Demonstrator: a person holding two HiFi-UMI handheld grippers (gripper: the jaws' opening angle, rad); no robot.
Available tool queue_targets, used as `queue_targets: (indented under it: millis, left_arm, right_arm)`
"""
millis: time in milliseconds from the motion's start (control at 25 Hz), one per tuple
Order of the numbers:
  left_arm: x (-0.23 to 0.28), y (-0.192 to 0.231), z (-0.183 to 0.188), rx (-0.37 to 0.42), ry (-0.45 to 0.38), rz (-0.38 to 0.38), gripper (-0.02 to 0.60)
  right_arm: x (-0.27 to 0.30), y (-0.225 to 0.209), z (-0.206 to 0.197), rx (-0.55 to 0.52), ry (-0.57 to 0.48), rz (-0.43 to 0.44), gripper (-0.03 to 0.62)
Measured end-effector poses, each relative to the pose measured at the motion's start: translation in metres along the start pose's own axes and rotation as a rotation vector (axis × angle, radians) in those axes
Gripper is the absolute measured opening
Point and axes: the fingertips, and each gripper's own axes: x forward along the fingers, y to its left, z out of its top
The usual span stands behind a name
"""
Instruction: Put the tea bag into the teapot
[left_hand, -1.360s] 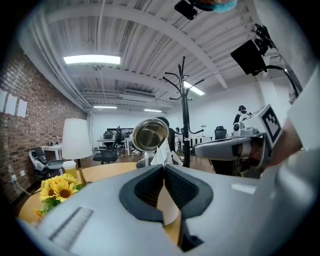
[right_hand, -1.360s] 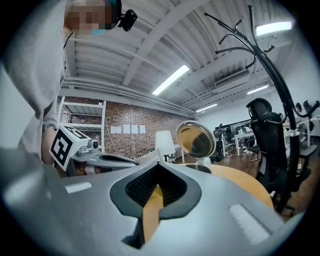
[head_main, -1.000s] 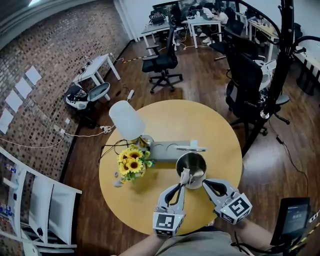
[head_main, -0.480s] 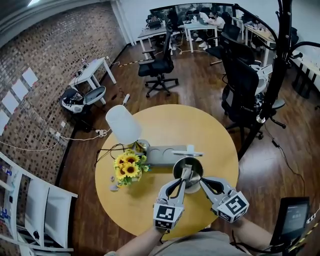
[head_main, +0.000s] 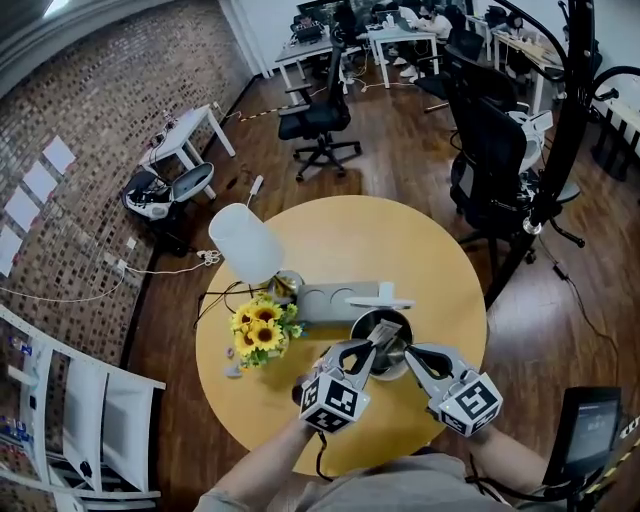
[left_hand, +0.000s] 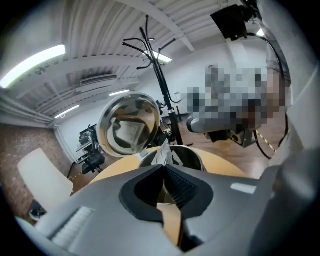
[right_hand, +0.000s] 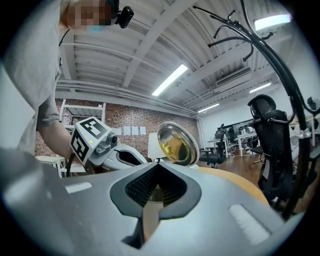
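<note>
My left tool (left_hand: 163, 167) is clamped on the bag (left_hand: 163, 155), just past its tips over the pot (left_hand: 186, 156). My right tool (right_hand: 157, 162) is closed. If I let go off-centre, the bag could snag on the pot and land on the surface (left_hand: 220, 163).

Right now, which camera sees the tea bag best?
The left gripper view: the tea bag is pinched at its jaw tips, above the teapot. The head view shows it tiny; the right gripper view misses it.

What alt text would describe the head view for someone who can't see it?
Seen from above, a person's left tool pinches a tea bag over an open steel teapot on a round wooden table, near sunflowers and a white lamp.
</note>
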Motion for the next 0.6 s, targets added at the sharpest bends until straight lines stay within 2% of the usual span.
queue_targets:
  millis: [160,320,440,600]
  left_arm:
    - [0.013,-0.005,-0.007,0.250,0.137,-0.121,0.014]
    - [0.024,-0.010,-0.008,0.486,0.227,-0.188,0.014]
    - [0.030,-0.014,-0.010,0.589,0.267,-0.230,0.014]
    - [0.037,-0.016,-0.013,0.675,0.306,-0.274,0.014]
  right_arm:
    - [0.002,-0.006,-0.006,0.019,-0.002,-0.006,0.000]
    - [0.002,-0.010,-0.008,0.054,-0.022,-0.017,0.000]
    - [0.000,-0.014,-0.013,0.053,-0.014,-0.028,0.000]
    - [-0.001,-0.017,-0.016,0.059,-0.013,-0.040,0.000]
